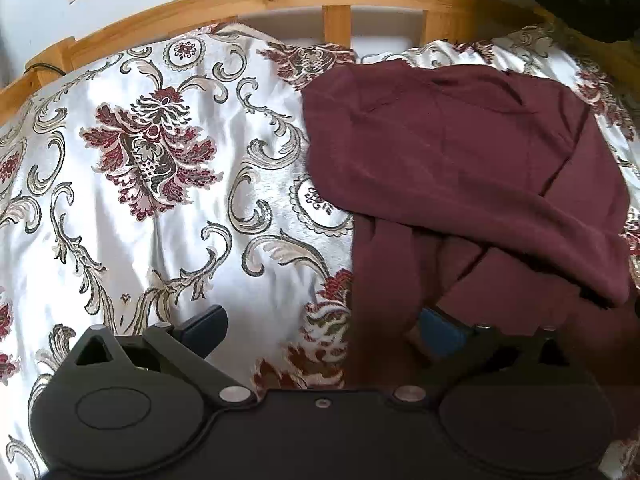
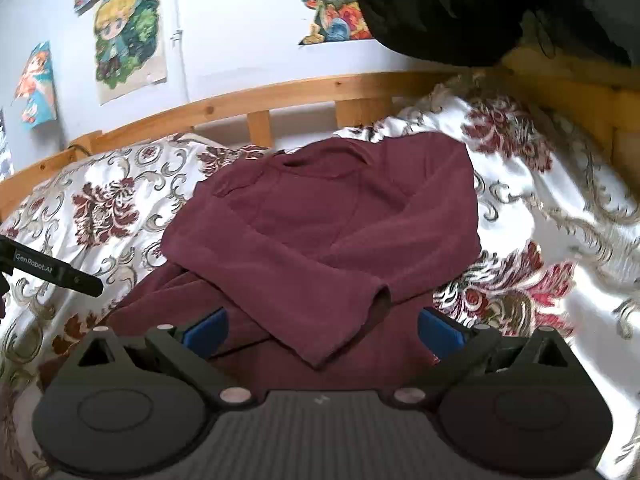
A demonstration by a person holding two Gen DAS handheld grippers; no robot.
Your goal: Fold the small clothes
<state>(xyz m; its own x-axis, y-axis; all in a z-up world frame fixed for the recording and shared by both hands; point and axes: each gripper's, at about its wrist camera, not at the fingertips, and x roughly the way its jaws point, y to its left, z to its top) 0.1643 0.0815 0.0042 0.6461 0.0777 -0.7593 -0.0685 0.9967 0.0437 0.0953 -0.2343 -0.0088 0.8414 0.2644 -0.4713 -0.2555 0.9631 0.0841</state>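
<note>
Floral bedding (image 1: pixel 160 208) in white, with dark red flowers and grey scrolls, covers a bed with a pine rail (image 1: pixel 248 0) along its far side. Behind the rail is a pale wall with cartoon posters (image 2: pixel 128 36) stuck to it. A black cloth (image 2: pixel 460 8) hangs in the upper right corner of both views.

A maroon garment (image 2: pixel 332 224) lies on the bedding, partly folded: an upper layer is doubled over onto the rest, and one cuffed sleeve (image 2: pixel 372 300) points toward the camera in the right wrist view. More of the same fabric spreads out flat beneath it.

The right gripper (image 2: pixel 322 330) hovers over the near edge of the garment. Its jaws stand wide apart, the blue pads (image 2: pixel 208 330) on either side of the sleeve end, pressing on nothing.

The left gripper (image 1: pixel 322 330) sits at the garment's left edge, its jaws also spread wide and empty. One finger is over bare bedding, the other over the maroon fabric. In the right wrist view, a black part of the left gripper, printed with white lettering, juts in from the left edge, near the garment but apart from it.
</note>
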